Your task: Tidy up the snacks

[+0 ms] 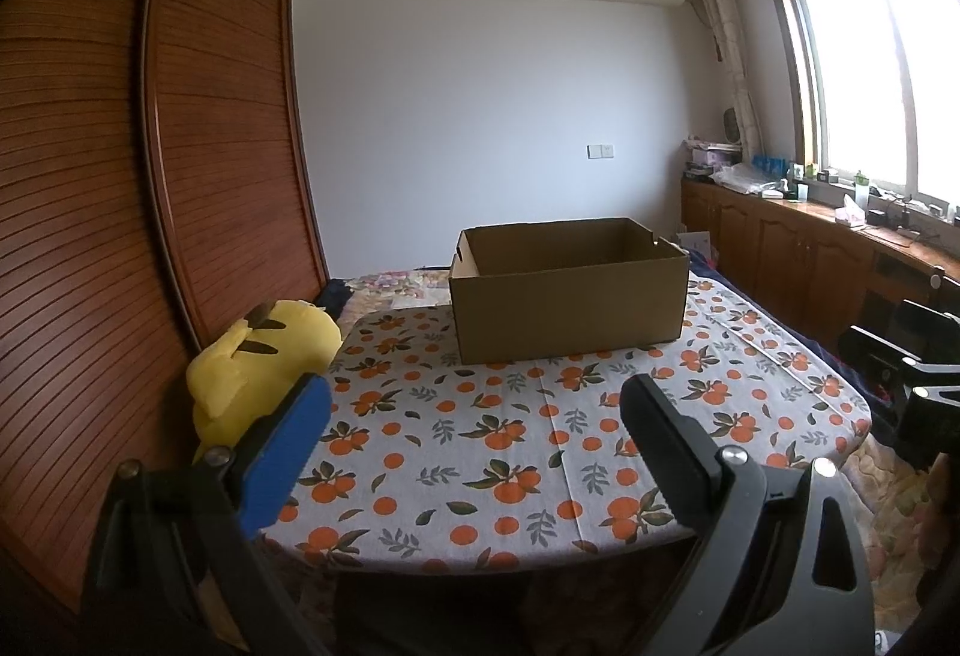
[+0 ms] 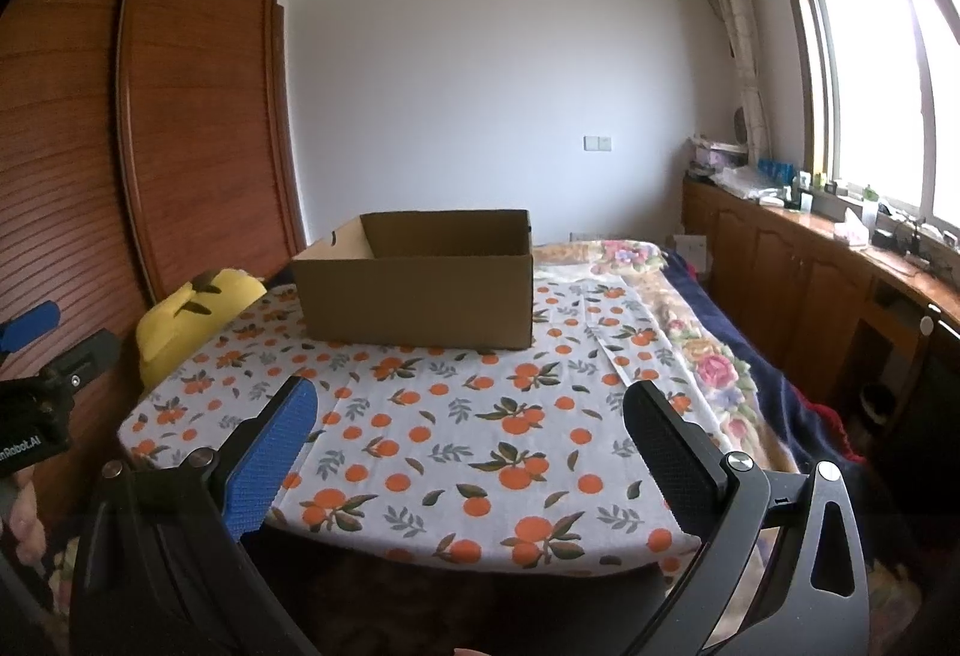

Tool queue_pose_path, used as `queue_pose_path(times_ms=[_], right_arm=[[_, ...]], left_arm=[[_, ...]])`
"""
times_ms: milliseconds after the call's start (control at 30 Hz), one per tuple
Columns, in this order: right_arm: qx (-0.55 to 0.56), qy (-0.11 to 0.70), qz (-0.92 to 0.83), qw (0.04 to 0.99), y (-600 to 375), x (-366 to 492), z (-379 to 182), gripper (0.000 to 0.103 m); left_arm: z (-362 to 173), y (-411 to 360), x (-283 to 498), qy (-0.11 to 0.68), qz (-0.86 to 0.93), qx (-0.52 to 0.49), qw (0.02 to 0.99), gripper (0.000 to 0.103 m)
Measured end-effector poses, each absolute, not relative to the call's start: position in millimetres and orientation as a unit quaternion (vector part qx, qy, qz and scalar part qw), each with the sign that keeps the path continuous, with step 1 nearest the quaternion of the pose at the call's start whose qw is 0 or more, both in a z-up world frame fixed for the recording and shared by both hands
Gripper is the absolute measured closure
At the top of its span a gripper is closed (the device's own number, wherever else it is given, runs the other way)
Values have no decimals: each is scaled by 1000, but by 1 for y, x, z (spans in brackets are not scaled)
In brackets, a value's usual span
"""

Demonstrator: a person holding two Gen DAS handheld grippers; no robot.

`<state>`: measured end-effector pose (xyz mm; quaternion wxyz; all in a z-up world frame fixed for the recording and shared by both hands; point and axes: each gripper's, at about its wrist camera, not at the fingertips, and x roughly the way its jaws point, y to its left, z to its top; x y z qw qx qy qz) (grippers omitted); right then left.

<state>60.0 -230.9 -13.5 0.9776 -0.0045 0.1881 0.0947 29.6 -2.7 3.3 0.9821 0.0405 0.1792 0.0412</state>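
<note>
An open brown cardboard box (image 1: 570,305) stands at the far side of a table covered with an orange-fruit cloth (image 1: 480,440); it also shows in the right wrist view (image 2: 420,296). What lies inside it is hidden by its walls. No snacks are in view. My left gripper (image 1: 474,404) is open and empty above the table's near edge. My right gripper (image 2: 471,416) is open and empty, also above the near edge. The left gripper shows at the left edge of the right wrist view (image 2: 36,350).
A yellow plush toy (image 1: 258,368) lies at the table's left edge against a wooden slatted wardrobe (image 1: 150,176). A bed with a floral blanket (image 2: 690,320) lies behind and right of the table. Wooden cabinets (image 2: 810,266) with clutter run under the window.
</note>
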Motion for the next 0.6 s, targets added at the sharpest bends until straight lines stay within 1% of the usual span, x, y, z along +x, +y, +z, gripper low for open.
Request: queue_pose_path(times_ms=[600], right_arm=[[-4,189,94,978,-230,62,-13,0]], left_arm=[[4,-3,29,177,43,40,983,5]])
